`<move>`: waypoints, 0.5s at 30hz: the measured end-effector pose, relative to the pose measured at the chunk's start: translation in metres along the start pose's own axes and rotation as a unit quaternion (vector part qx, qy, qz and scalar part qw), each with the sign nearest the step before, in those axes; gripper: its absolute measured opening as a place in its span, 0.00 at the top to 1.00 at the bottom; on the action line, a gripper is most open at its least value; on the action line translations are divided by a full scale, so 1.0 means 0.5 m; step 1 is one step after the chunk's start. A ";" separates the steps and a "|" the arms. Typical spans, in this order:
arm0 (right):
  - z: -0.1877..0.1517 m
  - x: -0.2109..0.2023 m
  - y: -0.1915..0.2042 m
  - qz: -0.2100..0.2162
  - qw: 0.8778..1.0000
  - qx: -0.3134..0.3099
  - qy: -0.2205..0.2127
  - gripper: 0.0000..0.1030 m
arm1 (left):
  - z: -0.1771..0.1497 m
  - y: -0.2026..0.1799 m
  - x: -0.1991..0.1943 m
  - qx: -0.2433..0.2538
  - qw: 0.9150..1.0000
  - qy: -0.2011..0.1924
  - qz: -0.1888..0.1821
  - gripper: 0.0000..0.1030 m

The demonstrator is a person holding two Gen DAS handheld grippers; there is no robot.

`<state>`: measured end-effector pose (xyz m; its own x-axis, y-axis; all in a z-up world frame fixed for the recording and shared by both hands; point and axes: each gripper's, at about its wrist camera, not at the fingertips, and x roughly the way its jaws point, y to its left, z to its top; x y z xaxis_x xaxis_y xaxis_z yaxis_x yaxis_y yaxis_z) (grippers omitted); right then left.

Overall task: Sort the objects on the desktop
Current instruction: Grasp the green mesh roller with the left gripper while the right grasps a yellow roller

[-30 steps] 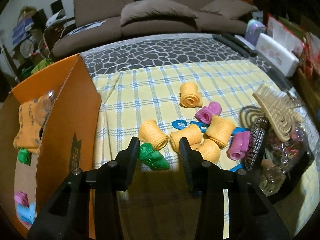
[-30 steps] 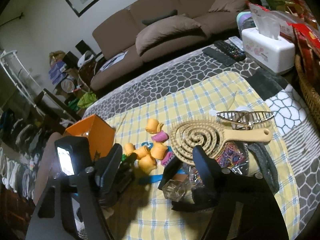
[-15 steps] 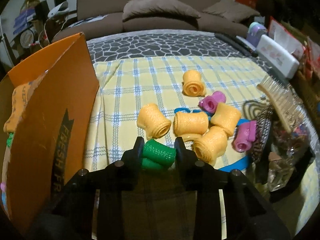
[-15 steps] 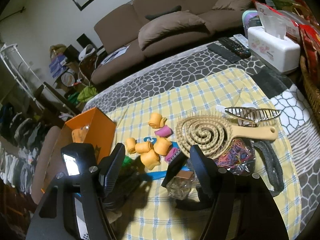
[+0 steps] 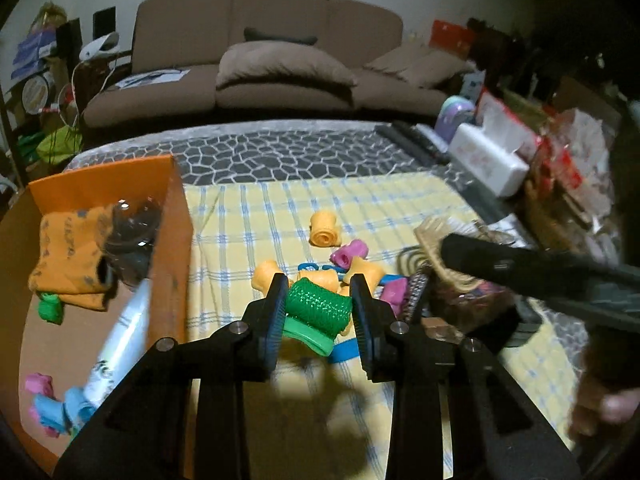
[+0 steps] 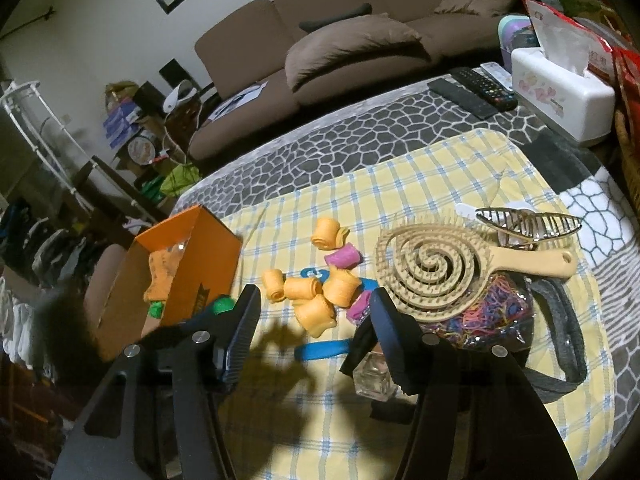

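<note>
My left gripper (image 5: 319, 285) is shut on a green mesh hair roller (image 5: 320, 310) and holds it above the yellow checked cloth (image 5: 248, 216). A green clip hangs under the roller. To its left stands the open orange box (image 5: 170, 216) with an orange cloth, rollers and a tube inside. In the right wrist view the green roller (image 6: 222, 305) shows beside the box (image 6: 208, 268). My right gripper (image 6: 314, 300) hovers over the cloth with its jaws closing and nothing between the pads. Beyond it lie several orange rollers (image 6: 316, 312) and a pink roller (image 6: 344, 255).
A beige spiral hairbrush (image 6: 432, 268) rests on a bag of coloured elastic bands (image 6: 492, 316). A metal hair clip (image 6: 528, 222), a grey band (image 6: 560, 344), a small glass bottle (image 6: 374, 376) and a blue band (image 6: 324, 348) lie near. A tissue box (image 6: 560, 92) and remotes (image 6: 476, 88) sit far right.
The left gripper closed on the green roller and raised it off the cloth, so the orange box's inside now shows. The right gripper's jaws have narrowed.
</note>
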<state>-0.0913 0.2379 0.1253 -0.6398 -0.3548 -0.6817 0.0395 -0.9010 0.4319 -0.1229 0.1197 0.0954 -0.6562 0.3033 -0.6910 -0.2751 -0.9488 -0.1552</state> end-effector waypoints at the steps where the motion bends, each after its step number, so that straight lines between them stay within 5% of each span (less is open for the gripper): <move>1: 0.001 0.004 0.004 -0.004 1.000 -0.007 -0.001 0.43 | 0.002 0.007 -0.014 0.000 1.000 -0.003 -0.001 0.72; 15: -0.042 0.128 0.078 -0.041 0.994 -0.089 0.054 0.53 | 0.000 0.130 -0.131 -0.031 0.999 -0.031 0.013 0.72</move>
<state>-0.1145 0.1750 0.0860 -0.5607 -0.2941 -0.7741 0.1321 -0.9546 0.2671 -0.0978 0.0380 0.1305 -0.7055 0.2817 -0.6503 -0.2145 -0.9595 -0.1828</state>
